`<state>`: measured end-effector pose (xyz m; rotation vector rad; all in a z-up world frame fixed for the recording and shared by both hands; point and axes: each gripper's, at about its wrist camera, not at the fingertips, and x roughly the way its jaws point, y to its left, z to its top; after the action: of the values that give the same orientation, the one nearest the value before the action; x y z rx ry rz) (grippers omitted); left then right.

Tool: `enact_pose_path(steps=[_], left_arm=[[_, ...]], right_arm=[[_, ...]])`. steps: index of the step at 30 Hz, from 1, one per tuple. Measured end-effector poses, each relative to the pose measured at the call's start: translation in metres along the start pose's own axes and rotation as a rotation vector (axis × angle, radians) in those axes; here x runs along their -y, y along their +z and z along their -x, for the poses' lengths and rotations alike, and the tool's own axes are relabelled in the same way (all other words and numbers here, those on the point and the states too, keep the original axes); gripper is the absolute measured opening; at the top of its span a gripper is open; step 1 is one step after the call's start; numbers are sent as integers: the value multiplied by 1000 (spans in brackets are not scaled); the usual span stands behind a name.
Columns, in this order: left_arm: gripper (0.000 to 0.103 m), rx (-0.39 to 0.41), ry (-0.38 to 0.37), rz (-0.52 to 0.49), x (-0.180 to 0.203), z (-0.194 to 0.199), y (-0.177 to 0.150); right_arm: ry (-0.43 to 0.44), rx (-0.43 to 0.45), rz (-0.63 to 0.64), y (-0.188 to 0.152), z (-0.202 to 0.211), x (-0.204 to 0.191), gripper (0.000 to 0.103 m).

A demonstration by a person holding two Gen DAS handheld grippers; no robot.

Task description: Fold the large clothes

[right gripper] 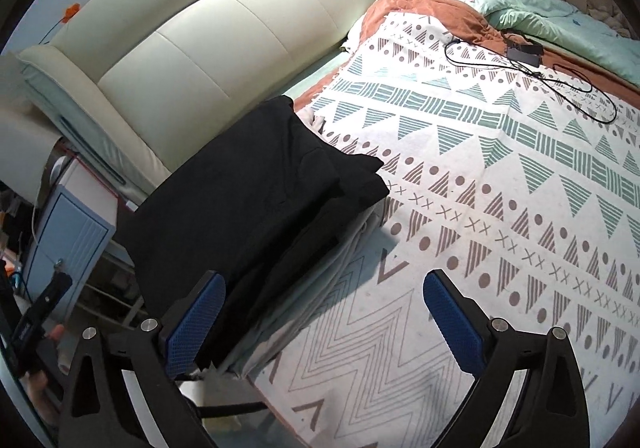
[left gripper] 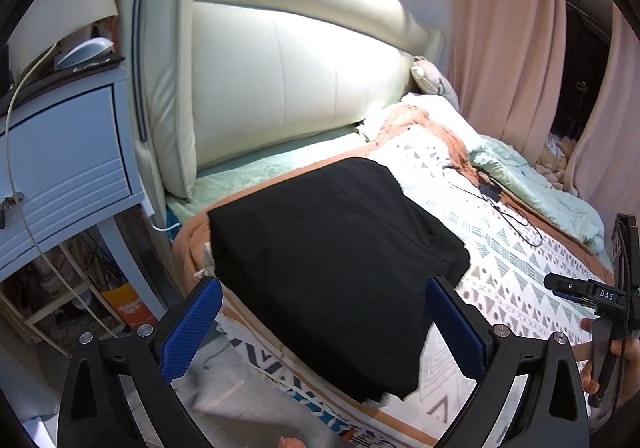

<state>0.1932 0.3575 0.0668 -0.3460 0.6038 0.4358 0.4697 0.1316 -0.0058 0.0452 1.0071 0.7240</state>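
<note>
While the black garment [left gripper: 332,260] lies folded into a rough rectangle at the near corner of the bed, I hold my left gripper [left gripper: 324,324] above its near end with both blue pads spread wide and nothing between them. Seen from the right wrist, the garment [right gripper: 256,204] sits on a thin stack of pale grey fabric [right gripper: 320,288], whose layered edges show along its right side. My right gripper [right gripper: 324,324] hangs over the patterned blanket [right gripper: 500,208] just beside that stack, its jaws also wide apart and empty. One long edge of the garment runs close to the bed's side, toward the blue nightstand [left gripper: 64,168]; the far short edge stops short of the cream headboard [left gripper: 288,60], with a strip of green sheet [left gripper: 248,172] between. To the right the blanket spreads broad and flat. A black cable [right gripper: 560,84] and small device lie well apart near a rumpled green quilt [right gripper: 560,20], before pink curtains [left gripper: 504,48].
</note>
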Motion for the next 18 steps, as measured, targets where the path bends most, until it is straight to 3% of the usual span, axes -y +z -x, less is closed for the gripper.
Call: enact_pose_path(steps=[18], left_arm=[[102, 119, -103, -124, 94, 75, -43]], right_arm=[[-183, 229, 4, -90, 139, 56, 103]])
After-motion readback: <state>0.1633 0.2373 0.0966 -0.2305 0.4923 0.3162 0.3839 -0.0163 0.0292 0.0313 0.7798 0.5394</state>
